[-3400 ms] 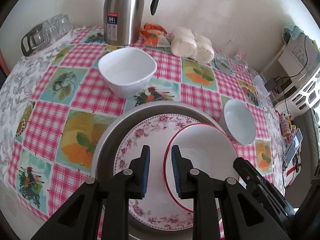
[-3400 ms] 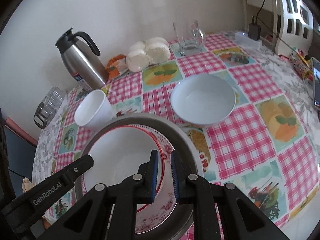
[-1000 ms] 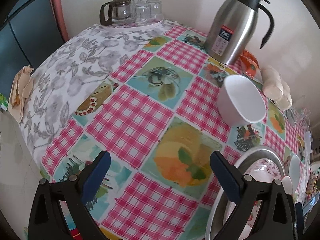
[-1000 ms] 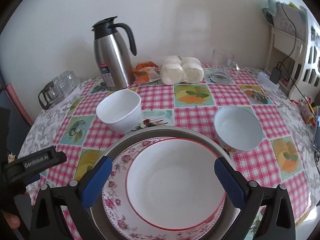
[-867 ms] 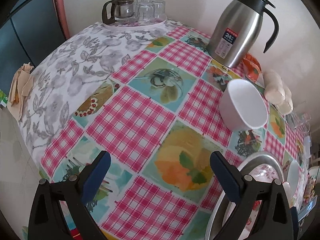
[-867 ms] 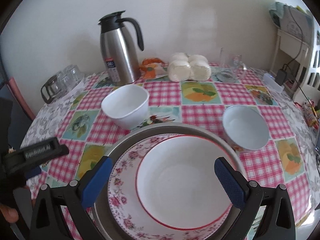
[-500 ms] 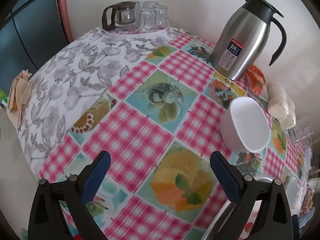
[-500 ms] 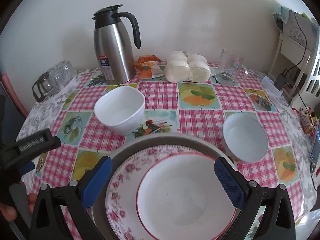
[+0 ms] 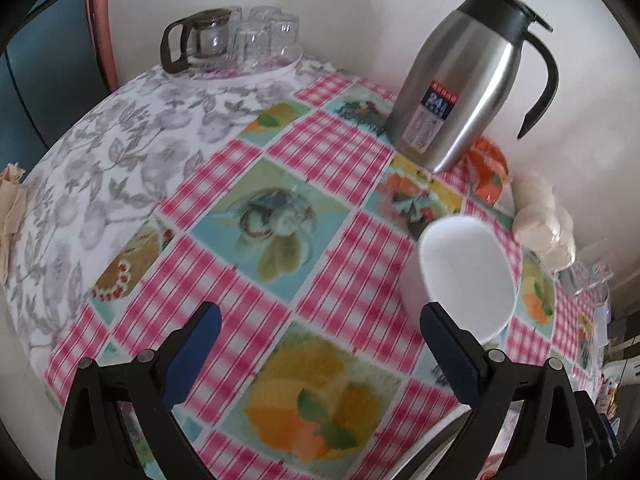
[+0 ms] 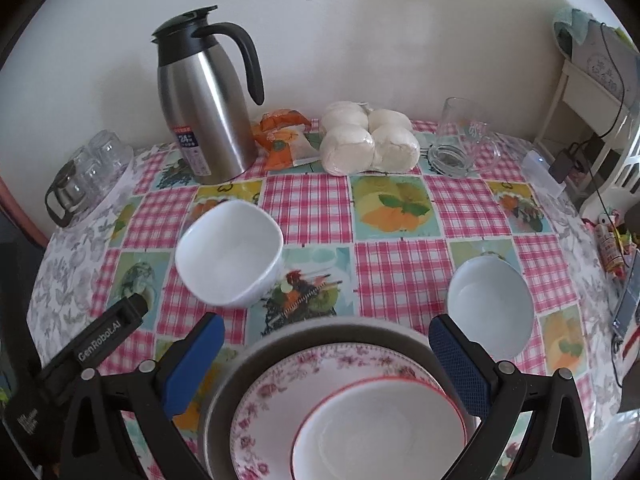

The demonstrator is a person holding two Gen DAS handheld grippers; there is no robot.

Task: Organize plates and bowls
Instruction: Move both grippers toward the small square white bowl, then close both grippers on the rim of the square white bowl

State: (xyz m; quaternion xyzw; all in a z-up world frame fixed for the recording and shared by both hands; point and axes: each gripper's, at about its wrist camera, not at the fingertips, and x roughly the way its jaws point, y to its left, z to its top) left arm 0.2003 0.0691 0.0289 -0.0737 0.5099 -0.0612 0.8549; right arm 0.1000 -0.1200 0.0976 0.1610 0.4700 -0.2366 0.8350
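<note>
Tongs, both pairs mine, both spread wide and holding nothing. My left gripper (image 9: 320, 344) hangs over the checked tablecloth (image 9: 248, 248); its right-hand pad (image 9: 448, 348) sits just in front of the square white bowl (image 9: 464, 276), at 2 o'clock in that view, contact not clear through the blur. At 1 o'clock beyond it: steel thermos jug (image 9: 460, 92). At 11 o'clock: glass pot and tumblers (image 9: 236, 36).

My right gripper (image 10: 326, 360) frames the stack at 6 o'clock: grey metal pan (image 10: 320, 330), flowered plate (image 10: 288, 384) inside it, red-rimmed bowl (image 10: 380, 428) on the plate. At 10 o'clock, apart from the pan: the square white bowl (image 10: 230, 254). At 3 o'clock, beside the pan's rim: round white bowl (image 10: 490, 304). At 12 o'clock, by the wall: bagged buns (image 10: 368, 142), orange packet (image 10: 282, 136), glass mug (image 10: 460, 136).
</note>
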